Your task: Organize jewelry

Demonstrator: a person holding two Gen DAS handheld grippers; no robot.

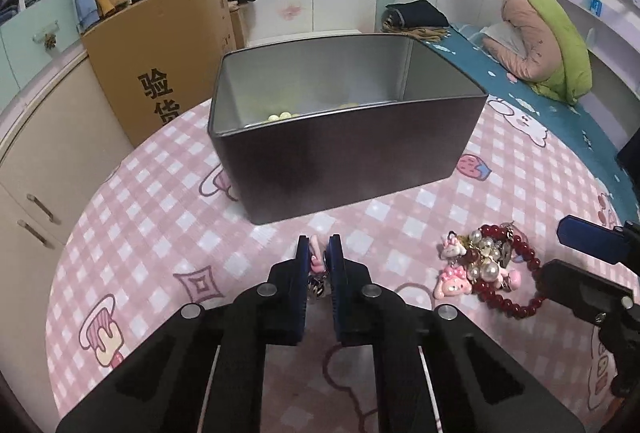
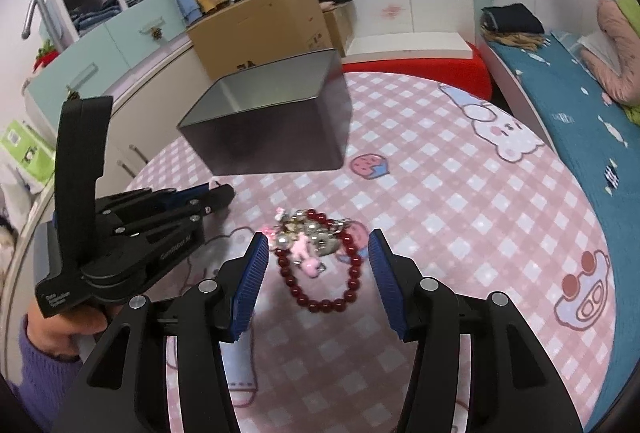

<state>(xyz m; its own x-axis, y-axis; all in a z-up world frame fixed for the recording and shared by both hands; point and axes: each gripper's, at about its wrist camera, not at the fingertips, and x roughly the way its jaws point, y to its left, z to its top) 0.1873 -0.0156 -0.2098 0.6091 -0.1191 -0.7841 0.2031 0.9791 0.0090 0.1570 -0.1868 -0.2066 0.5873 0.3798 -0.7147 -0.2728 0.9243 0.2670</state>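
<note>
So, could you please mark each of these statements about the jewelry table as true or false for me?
1. The left tool is shut on a small pink charm. True.
2. The right tool grips the red bead bracelet. False: it is open, with the bracelet lying on the tablecloth between its fingers.
3. The metal tin has a lid on. False: it is open at the top, with pale yellow beads inside.
4. A cardboard box stands beyond the table. True.
5. The bracelet lies inside the tin. False: it lies on the tablecloth among pearl and pink charms.
</note>
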